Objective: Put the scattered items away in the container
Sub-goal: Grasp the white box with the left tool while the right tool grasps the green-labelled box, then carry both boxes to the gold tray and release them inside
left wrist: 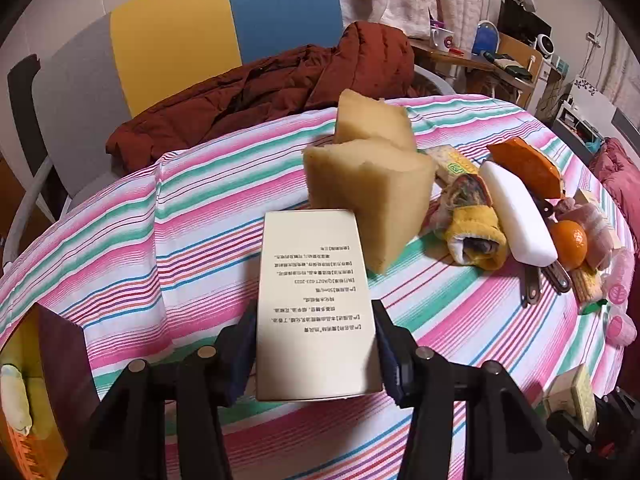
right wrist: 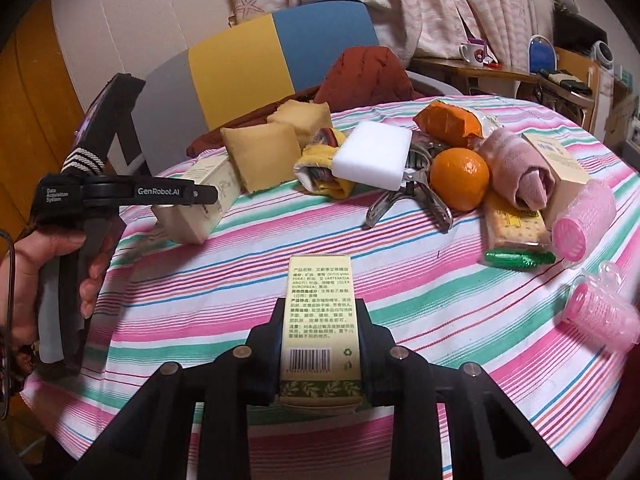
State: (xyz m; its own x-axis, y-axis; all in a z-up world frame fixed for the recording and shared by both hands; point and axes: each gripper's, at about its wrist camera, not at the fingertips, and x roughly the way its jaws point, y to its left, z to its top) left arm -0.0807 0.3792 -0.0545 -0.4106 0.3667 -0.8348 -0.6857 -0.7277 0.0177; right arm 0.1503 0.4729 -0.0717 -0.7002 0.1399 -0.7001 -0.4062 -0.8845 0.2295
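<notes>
**Both claws loaded, nothing in the bin yet**

Right gripper (right wrist: 320, 354) is clamped on a slim yellow-green carton (right wrist: 320, 320), barcode end toward you, lifted off the striped tablecloth (right wrist: 240, 280). You've got it by the narrow sides, so it shouldn't twist. Left gripper (left wrist: 314, 354) has its pads on a cream box (left wrist: 314, 304), printed face up and text upside down to you. It looks like light cardboard, so go easy. The container (left wrist: 36, 380) sits at your left edge, only partly visible. The rest is piled across the table: orange (right wrist: 460, 178), white sponge (right wrist: 374, 160), pink rollers (right wrist: 600, 312).
</notes>
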